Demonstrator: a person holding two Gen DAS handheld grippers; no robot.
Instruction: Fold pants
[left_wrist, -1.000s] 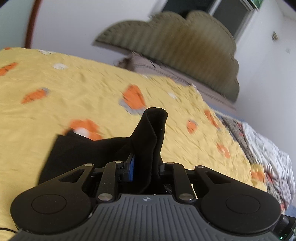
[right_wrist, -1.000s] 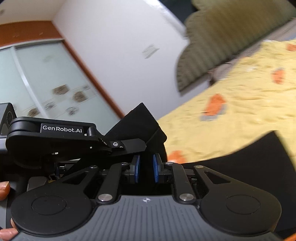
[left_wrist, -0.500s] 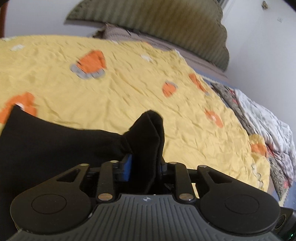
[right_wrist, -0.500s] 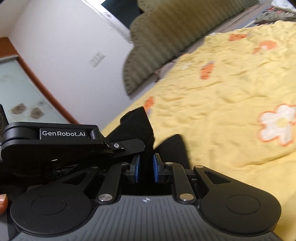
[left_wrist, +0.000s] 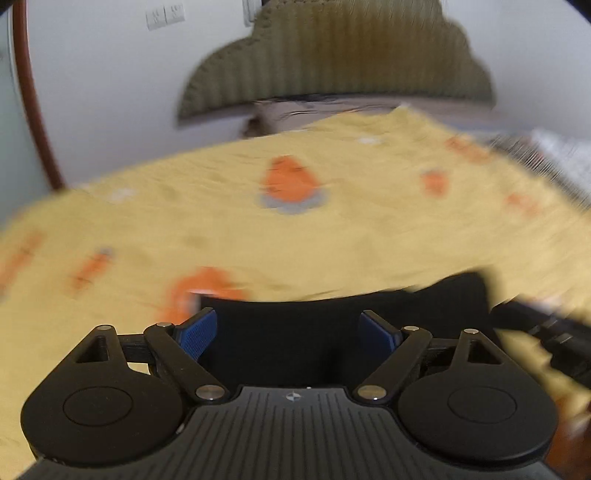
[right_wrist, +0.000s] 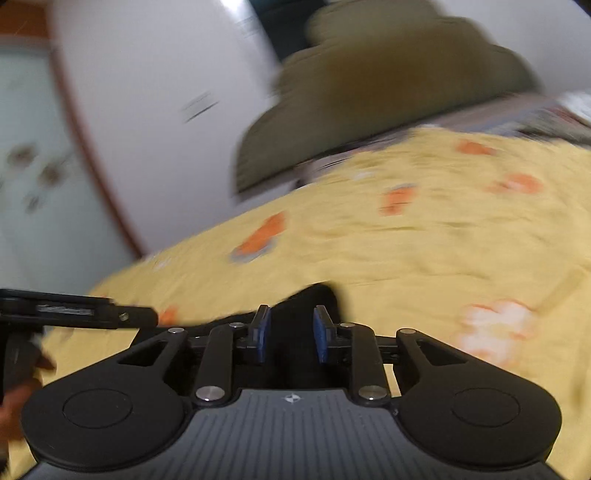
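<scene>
The black pants (left_wrist: 343, 314) lie flat on the yellow bedspread (left_wrist: 332, 229), just ahead of my left gripper (left_wrist: 288, 328). That gripper is wide open, and its blue pads (left_wrist: 195, 332) hold nothing. In the right wrist view the pants (right_wrist: 314, 299) show as a dark corner between the fingers of my right gripper (right_wrist: 291, 332), which is partly open with a clear gap between the pads. The left gripper's body (right_wrist: 74, 314) shows at the left of that view. Both views are blurred by motion.
The bedspread has orange flower prints (left_wrist: 288, 184). An olive scalloped headboard (left_wrist: 332, 62) and a white wall stand at the far end. A patterned quilt (left_wrist: 554, 158) lies at the bed's right side. A sliding glass door (right_wrist: 37, 184) is at the left.
Both grippers have let go of the black fabric and opened. The pants now lie flat on the bed, and both grippers have swung back toward level.
</scene>
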